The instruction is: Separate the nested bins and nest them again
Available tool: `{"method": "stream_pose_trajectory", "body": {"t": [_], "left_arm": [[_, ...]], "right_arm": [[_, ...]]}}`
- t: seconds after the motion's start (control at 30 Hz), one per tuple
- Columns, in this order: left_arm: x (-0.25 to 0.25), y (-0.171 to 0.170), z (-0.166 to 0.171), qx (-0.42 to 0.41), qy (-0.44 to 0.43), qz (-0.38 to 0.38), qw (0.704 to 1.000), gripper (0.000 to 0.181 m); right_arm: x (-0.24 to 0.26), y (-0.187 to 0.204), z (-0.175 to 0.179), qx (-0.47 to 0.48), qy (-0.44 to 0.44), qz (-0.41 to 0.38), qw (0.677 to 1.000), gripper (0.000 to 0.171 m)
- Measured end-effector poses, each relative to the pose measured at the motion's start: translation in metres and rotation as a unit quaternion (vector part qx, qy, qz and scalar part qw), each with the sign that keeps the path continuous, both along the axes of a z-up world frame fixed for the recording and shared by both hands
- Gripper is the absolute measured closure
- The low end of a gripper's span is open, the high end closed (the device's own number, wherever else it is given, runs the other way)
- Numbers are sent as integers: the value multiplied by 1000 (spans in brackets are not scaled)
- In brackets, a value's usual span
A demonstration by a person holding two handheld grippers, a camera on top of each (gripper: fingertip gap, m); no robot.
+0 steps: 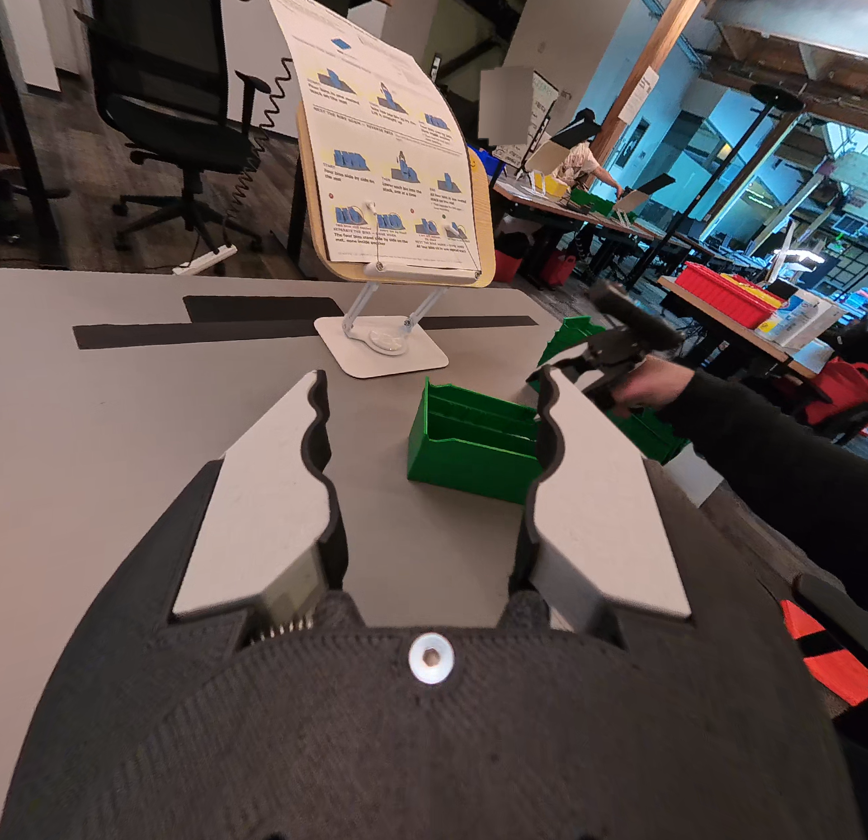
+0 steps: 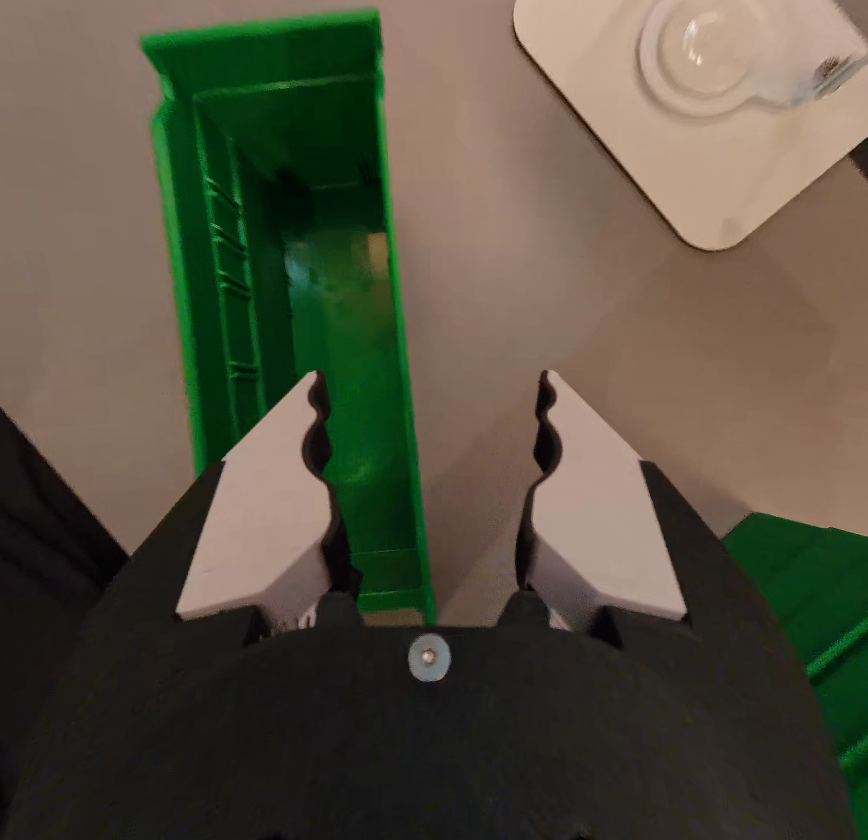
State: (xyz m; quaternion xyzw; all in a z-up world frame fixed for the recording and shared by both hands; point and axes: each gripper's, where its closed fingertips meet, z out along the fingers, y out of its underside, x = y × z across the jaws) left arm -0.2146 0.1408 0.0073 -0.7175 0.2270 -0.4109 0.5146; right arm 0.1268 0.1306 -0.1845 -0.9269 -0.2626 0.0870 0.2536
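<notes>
The right gripper [image 2: 430, 446] hangs wide open and empty above the nested green bins [image 2: 282, 263], apparently lining up on their right wall. The left gripper [image 1: 432, 441], equally spread and empty, waits nearer the bench's [image 1: 117, 441] front edge. Beyond them, the instruction stand [image 1: 380, 347] sits mid-bench.

Left oblique, right overhead; shared bins [image 1: 472, 446].
</notes>
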Motion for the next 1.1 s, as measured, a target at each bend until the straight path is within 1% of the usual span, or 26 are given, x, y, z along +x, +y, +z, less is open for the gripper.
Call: {"method": "stream_pose_trajectory", "body": {"t": [0.07,0.1,0.13,0.17,0.23,0.27,0.33,0.4,0.47,0.5,0.57,0.63,0.73,0.8,0.93,1.0,1.1], "left_arm": [[5,2,-3,-3,3,-5,1000,93],[8,2,-4,-4,4,-8,1000,93],[11,2,-6,-6,5,-12,1000,93],[15,3,-7,-8,6,-16,1000,94],[21,3,-10,-10,10,-23,1000,94],[25,2,-11,-11,13,-27,1000,94],[30,1,-13,-11,18,-33,999,93],[33,0,-15,-11,23,-36,999,93],[35,-1,-15,-10,27,-39,999,93],[36,-1,-15,-9,27,-40,999,93],[36,-2,-14,-8,25,-42,999,93],[36,-2,-15,-8,26,-44,999,93],[36,-2,-16,-10,25,-45,999,94],[36,-2,-17,-11,27,-45,999,94],[41,-3,-20,-13,30,-50,998,94],[44,-3,-22,-15,34,-53,998,94],[47,-4,-24,-16,38,-57,998,94]], "right_arm": [[-15,-10,13,1,12,13,1000,66],[-27,-21,12,-19,14,29,999,55],[-36,-33,7,-42,-2,49,998,43],[-41,-39,0,-49,-33,66,996,35],[-51,-48,-16,-63,-81,91,991,24],[-57,-51,-25,-74,-92,99,988,22],[-53,-48,-41,-76,-143,104,981,25],[-43,-42,-48,-63,-194,107,973,34],[-39,-36,-49,-50,-210,100,971,41],[-36,-35,-52,-54,-212,96,971,41],[-32,-37,-60,-72,-202,88,973,33],[-32,-37,-62,-74,-189,95,974,29],[-33,-37,-59,-79,-168,117,976,34],[-31,-38,-58,-87,-163,134,974,32],[-29,-36,-57,-83,-182,188,962,44],[-27,-36,-56,-82,-185,195,960,54],[-26,-37,-55,-75,-192,208,956,62]]}}
